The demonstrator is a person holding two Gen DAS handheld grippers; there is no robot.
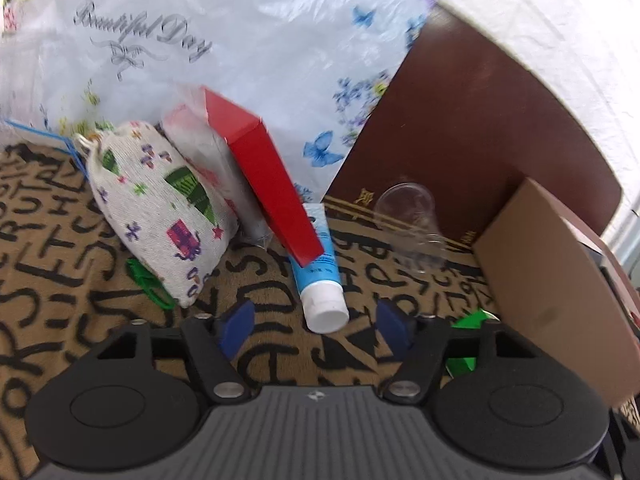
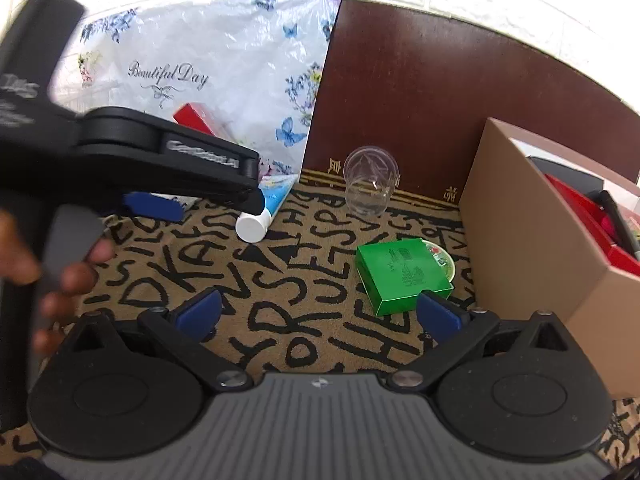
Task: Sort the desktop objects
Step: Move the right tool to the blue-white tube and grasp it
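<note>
A blue tube with a white cap (image 1: 320, 280) lies on the lettered cloth, cap toward me. My left gripper (image 1: 316, 324) is open, its blue pads either side of the cap, not touching it. A red box (image 1: 268, 176) leans over the tube. A patterned cloth pouch (image 1: 160, 208) lies to its left. The tube also shows in the right wrist view (image 2: 260, 216), partly under the left gripper (image 2: 196, 200). My right gripper (image 2: 320, 312) is open and empty. A green box (image 2: 400, 276) lies close to its right finger.
A clear plastic cup (image 2: 370, 188) stands by the dark wooden panel (image 2: 420, 100). A brown cardboard box (image 2: 532, 232) holding red and black items stands at right. A butterfly-printed plastic bag (image 1: 240, 40) hangs behind. A green scrap (image 1: 148, 284) lies beside the pouch.
</note>
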